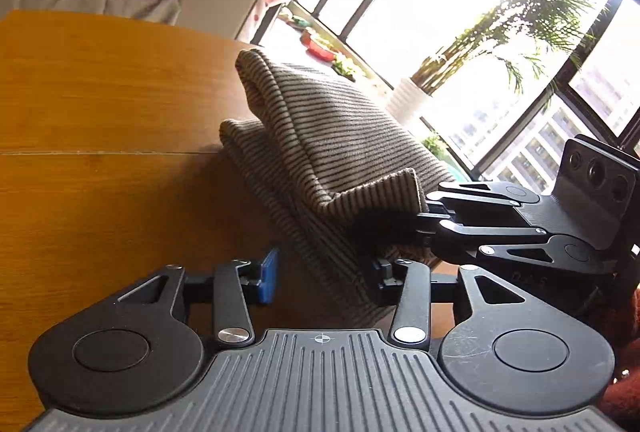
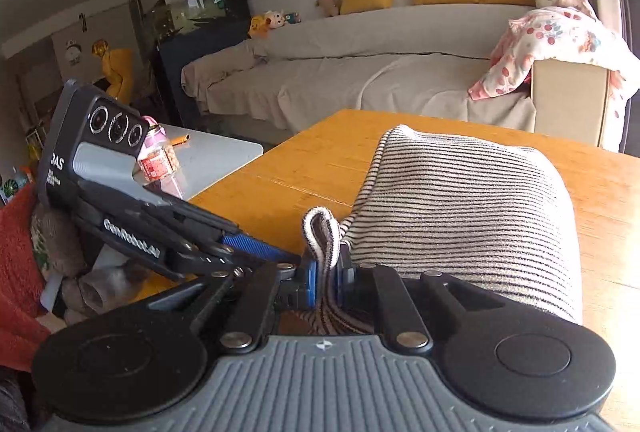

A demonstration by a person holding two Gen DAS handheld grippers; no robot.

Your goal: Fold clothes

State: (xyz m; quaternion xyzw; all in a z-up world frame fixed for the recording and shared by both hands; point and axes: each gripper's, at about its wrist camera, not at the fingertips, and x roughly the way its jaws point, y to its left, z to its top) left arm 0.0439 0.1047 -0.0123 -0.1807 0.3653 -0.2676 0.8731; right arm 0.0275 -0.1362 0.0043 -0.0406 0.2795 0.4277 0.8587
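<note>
The striped garment lay half-folded on the tabletop, one edge pinched in the closed right tool; the left tool stood half-open, empty. Slippage there would have undone the fold.

Wooden table, seam across top; striped garment bunched on it.
</note>
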